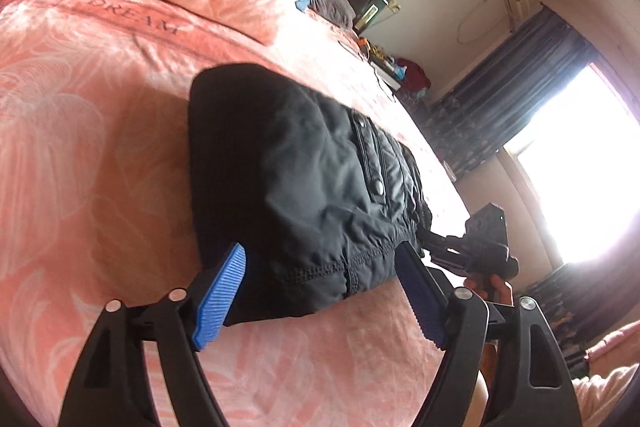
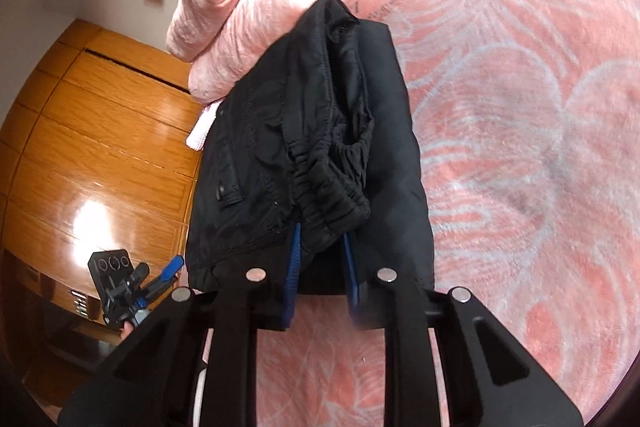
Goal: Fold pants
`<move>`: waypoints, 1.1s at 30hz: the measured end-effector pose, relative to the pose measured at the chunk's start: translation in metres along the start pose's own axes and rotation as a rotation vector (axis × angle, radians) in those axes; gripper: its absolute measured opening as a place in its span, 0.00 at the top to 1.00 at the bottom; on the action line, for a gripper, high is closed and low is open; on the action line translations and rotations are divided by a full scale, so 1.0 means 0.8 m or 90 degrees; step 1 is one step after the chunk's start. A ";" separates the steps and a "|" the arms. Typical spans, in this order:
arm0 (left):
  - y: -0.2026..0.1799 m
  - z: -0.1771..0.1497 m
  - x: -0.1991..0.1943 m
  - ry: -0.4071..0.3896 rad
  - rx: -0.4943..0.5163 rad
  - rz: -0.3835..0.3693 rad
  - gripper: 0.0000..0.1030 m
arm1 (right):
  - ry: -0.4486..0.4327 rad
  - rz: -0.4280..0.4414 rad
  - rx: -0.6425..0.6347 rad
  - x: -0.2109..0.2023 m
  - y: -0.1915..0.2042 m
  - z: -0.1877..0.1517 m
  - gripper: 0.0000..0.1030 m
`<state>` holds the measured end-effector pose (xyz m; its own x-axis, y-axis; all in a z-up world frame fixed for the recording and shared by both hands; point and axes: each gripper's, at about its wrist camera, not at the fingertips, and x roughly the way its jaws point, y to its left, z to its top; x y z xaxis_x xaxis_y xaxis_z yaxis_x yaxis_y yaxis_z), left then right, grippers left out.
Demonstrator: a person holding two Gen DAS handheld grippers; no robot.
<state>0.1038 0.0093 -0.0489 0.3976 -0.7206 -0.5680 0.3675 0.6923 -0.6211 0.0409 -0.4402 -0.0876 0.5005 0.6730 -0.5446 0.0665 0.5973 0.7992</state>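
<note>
Black pants (image 1: pixel 304 179) lie folded in a thick bundle on the pink bedspread (image 1: pixel 80 147). My left gripper (image 1: pixel 324 267) is open, its blue pads on either side of the bundle's near edge, not gripping it. My right gripper (image 2: pixel 322 247) is shut on the elastic waistband of the pants (image 2: pixel 320 131), holding that layer over the rest of the bundle. The right gripper also shows in the left wrist view (image 1: pixel 480 243) at the bundle's far end. The left gripper shows small in the right wrist view (image 2: pixel 156 279).
A rolled pink quilt (image 2: pixel 248 3) lies beyond the pants at the head of the bed. A wooden wardrobe (image 2: pixel 88 131) stands beside the bed. A bright window with dark curtains (image 1: pixel 520 99) is on the far side. A cluttered shelf (image 1: pixel 384 59) sits past the bed edge.
</note>
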 end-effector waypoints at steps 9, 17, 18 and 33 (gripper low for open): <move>-0.043 -0.008 0.016 -0.018 0.070 0.173 0.06 | -0.061 -0.145 -0.085 -0.050 0.047 -0.028 0.52; -0.091 -0.027 0.011 -0.006 0.095 0.326 0.04 | -0.135 -0.378 -0.207 -0.069 0.125 -0.089 0.03; -0.095 -0.029 0.009 -0.012 0.094 0.328 0.04 | -0.137 -0.392 -0.206 -0.068 0.129 -0.095 0.03; -0.129 -0.052 -0.038 -0.049 0.088 0.349 0.04 | -0.115 -0.407 -0.265 -0.057 0.200 -0.143 0.03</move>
<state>0.0188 -0.0420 0.0099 0.6191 -0.2529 -0.7435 0.1945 0.9666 -0.1668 -0.0700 -0.3260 0.0361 0.6086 0.0829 -0.7892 0.0783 0.9834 0.1637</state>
